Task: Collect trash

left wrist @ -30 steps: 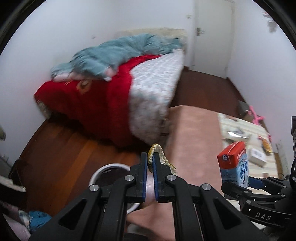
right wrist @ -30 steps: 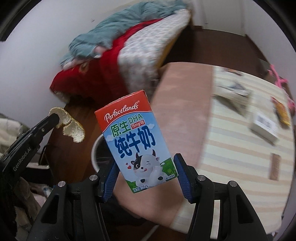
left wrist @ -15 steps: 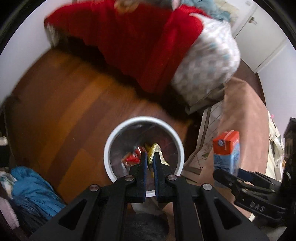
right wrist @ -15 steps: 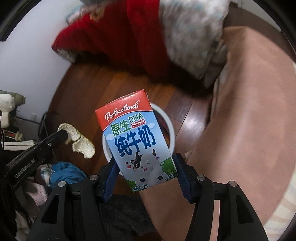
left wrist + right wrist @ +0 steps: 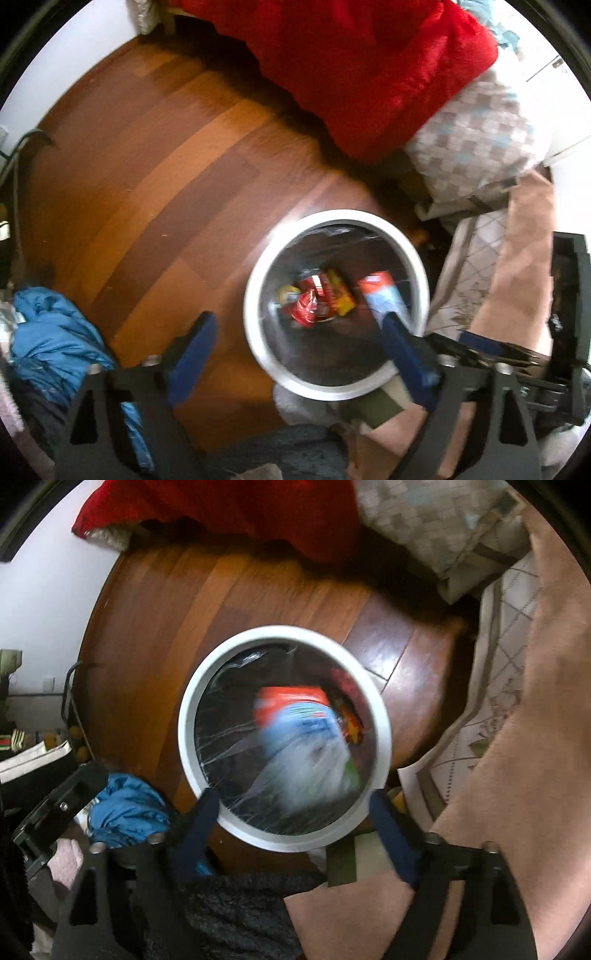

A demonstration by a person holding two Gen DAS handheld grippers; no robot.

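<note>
Dropping is the step in hand: left gripper (image 5: 299,350) and right gripper (image 5: 291,823) both gape wide and hold nothing over the white-rimmed trash bin (image 5: 184,734), while the milk carton (image 5: 303,746) (motion-blurred) falls inside among wrappers (image 5: 317,299). Next comes fetching further trash.

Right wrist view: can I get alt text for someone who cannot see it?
A blurred milk carton drops into a white-rimmed trash bin on the wooden floor, just beyond the open right hand-held gripper. A red blanket lies above, a blue cloth at lower left.
</note>
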